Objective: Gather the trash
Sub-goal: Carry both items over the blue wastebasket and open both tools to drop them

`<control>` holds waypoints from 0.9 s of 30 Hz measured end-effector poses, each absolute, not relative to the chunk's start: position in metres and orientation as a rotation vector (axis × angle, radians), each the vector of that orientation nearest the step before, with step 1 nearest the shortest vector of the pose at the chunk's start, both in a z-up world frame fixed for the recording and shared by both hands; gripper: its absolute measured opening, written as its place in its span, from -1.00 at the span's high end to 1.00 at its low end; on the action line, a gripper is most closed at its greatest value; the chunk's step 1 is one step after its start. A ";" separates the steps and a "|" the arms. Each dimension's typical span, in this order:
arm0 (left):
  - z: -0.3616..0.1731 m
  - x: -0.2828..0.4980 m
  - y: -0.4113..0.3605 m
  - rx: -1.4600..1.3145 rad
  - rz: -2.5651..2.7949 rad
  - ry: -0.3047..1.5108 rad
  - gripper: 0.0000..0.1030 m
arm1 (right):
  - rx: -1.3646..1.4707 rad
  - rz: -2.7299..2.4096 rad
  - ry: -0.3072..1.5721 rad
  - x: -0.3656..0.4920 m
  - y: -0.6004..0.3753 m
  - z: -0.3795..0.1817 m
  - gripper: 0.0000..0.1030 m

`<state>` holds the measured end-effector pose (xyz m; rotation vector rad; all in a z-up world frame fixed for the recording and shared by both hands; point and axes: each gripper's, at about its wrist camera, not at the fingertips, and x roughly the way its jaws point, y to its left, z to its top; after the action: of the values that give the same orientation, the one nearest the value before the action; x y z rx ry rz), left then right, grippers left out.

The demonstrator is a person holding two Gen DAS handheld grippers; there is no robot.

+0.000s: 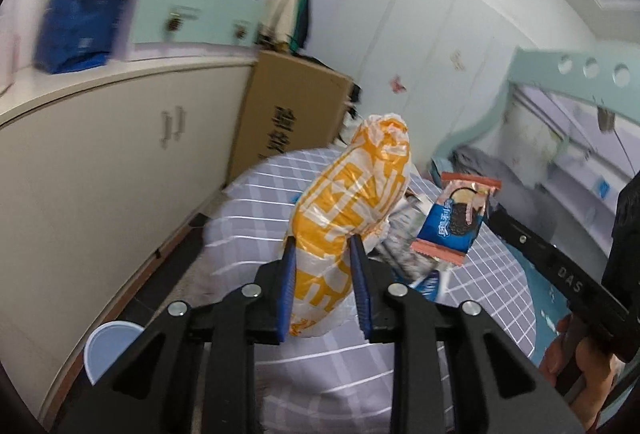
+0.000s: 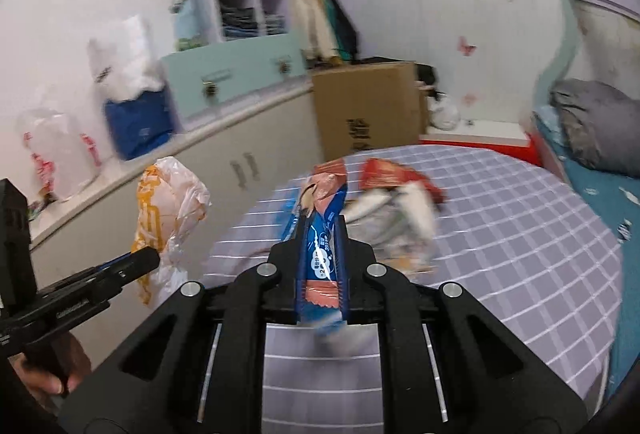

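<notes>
Trash in both your tongs, left gripper [image 1: 322,250] clamping orange-and-white bag [image 1: 348,194] at frame centre, right gripper [image 2: 322,234] pinching blue cookie wrapper [image 2: 322,234], red wrapper [image 2: 394,174] on checked bedsheet [image 2: 520,234] seen only from your right wrist, plastic cup [image 1: 106,348] lower left only from your left.

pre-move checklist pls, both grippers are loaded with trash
1. Left gripper shut on orange-and-white bag: ok.
2. Right gripper shut on blue cookie wrapper: ok.
3. Both items lifted off checked cloth: ok.
4. Grippers apart from each other: ok.
5. Drop-off bin located: cannot tell, none in view.
6. Trash all collected: not ok, crumpled wrappers remain on the cloth.
</notes>
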<state>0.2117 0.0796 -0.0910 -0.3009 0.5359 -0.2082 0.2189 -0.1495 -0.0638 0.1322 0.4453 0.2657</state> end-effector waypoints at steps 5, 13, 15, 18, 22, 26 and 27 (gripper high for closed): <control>-0.105 0.182 0.148 -0.352 -0.037 0.530 0.52 | 0.083 0.412 0.480 0.213 -0.080 -0.069 0.76; -0.192 0.178 0.250 -0.477 0.214 0.698 0.52 | -0.023 0.628 0.651 0.225 0.055 -0.131 0.76; -0.219 0.182 0.268 -0.513 0.249 0.750 0.52 | -0.051 0.656 0.724 0.232 0.086 -0.163 0.76; -0.274 0.194 0.294 -0.575 0.306 0.859 0.52 | -0.095 0.668 0.825 0.245 0.120 -0.210 0.76; -0.333 0.207 0.315 -0.617 0.367 0.969 0.52 | -0.134 0.671 0.983 0.266 0.162 -0.288 0.76; -0.379 0.219 0.332 -0.658 0.407 1.048 0.52 | -0.140 0.665 1.122 0.288 0.192 -0.359 0.76; -0.389 0.222 0.333 -0.668 0.414 1.067 0.52 | -0.140 0.666 1.148 0.293 0.200 -0.375 0.76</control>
<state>0.2219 0.3332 -0.3891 -0.6676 1.0673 0.4136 0.2928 0.1996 -0.3751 -0.1400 1.1485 0.6660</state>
